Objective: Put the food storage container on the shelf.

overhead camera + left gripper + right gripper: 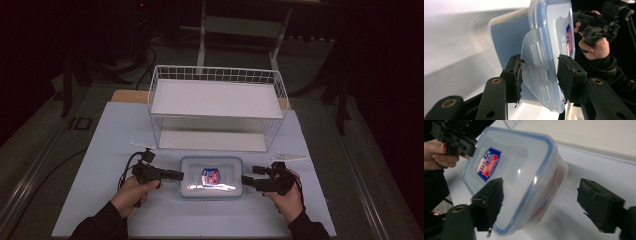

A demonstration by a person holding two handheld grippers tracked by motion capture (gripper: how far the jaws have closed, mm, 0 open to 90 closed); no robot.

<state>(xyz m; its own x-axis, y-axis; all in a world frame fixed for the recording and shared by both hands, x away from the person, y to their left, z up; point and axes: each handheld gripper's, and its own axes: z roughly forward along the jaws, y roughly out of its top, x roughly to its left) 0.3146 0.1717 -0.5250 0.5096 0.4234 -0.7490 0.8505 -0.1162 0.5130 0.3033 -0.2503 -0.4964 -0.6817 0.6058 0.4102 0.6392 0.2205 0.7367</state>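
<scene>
My left gripper (540,75) clamps lidded container (211,176) flap, frame centre; right gripper (540,205) wide, straddling container corner, gripping nothing.

A clear container (211,177) with a blue-rimmed lid (511,170) bearing a red, white and blue label (211,176) sits on a pale blue mat (100,160) before a white wire basket (217,107), flanked by black grippers.

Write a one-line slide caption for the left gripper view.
Left gripper shut on the side latch flap of a clear lidded container; right gripper approaches beyond.
</scene>
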